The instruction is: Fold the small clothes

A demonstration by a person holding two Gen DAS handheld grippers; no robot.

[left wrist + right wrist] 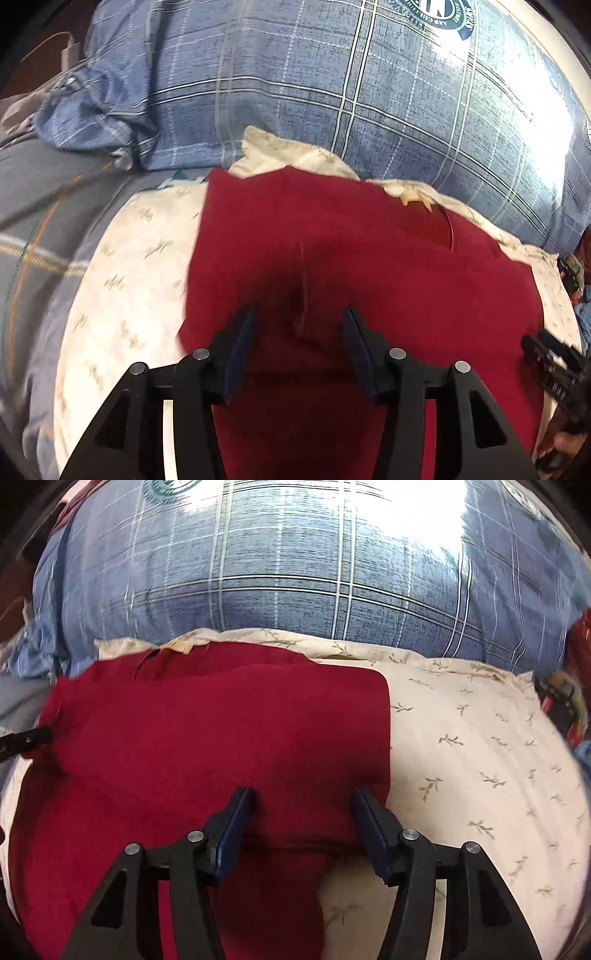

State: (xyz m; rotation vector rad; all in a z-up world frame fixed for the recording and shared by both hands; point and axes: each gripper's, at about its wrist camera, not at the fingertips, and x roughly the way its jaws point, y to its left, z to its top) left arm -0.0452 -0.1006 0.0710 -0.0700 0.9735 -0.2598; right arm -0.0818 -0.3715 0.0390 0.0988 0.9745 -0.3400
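Observation:
A dark red garment [369,266] lies spread on a cream pillow [122,266] with a small leaf print. In the right wrist view the garment [221,731] shows a folded upper layer with a straight right edge. My left gripper [300,317] is open just above the garment's middle, by a vertical seam. My right gripper [303,797] is open over the garment's near right part, its right finger [373,823] near the cloth's right edge. The right gripper also shows at the left wrist view's right edge [554,365]. Neither gripper holds anything.
A large blue plaid pillow [332,92] rises behind the cream pillow [480,757]. Grey plaid bedding [37,221] lies to the left. A white charger and cable [70,51] sit at the far left. Colourful items [561,709] lie at the right edge.

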